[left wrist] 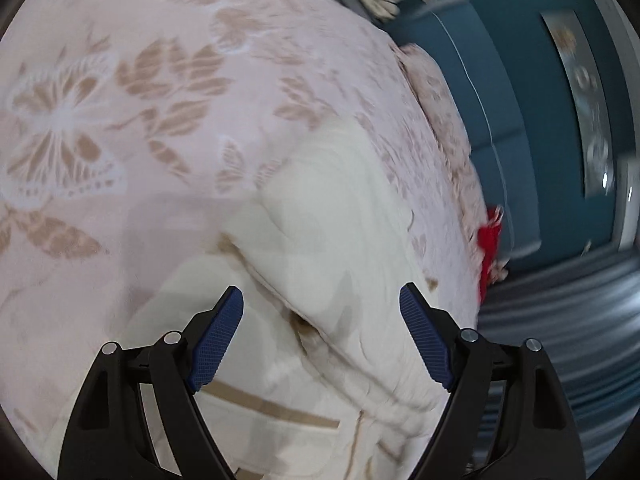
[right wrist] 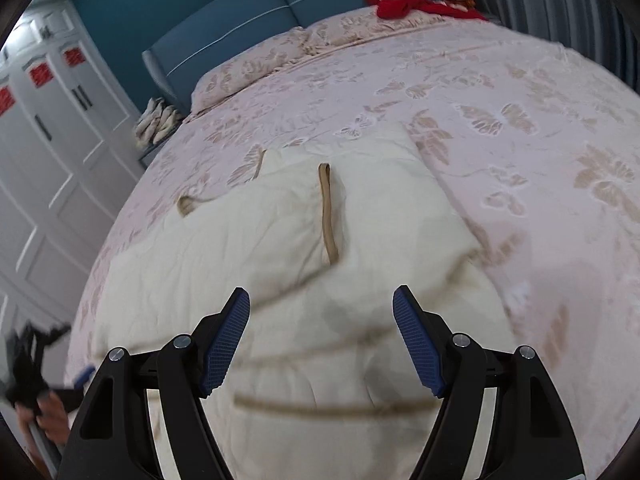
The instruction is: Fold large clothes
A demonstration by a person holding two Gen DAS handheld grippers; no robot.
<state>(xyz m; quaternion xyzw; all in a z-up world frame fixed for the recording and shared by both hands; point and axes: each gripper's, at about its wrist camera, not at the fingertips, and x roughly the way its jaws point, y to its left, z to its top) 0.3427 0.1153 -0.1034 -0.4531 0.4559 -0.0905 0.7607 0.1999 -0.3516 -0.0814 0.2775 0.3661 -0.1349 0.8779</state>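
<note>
A cream padded garment [right wrist: 288, 264] with tan trim strips lies partly folded on a pink bed cover [right wrist: 520, 160] with a tan leaf and butterfly print. It also shows in the left wrist view [left wrist: 320, 248], bunched in thick folds. My right gripper [right wrist: 321, 304] is open and empty, just above the garment's near part. My left gripper [left wrist: 321, 306] is open and empty, hovering over a fold of the garment. The other gripper shows blurred at the lower left edge of the right wrist view [right wrist: 36, 364], in a hand.
A teal headboard [right wrist: 248, 28] stands at the far end with pillows [right wrist: 256, 68] before it. A red cloth [right wrist: 408, 4] lies at the far right corner. White wardrobe doors [right wrist: 48, 152] stand left of the bed. Grey curtains [left wrist: 560, 320] hang beside it.
</note>
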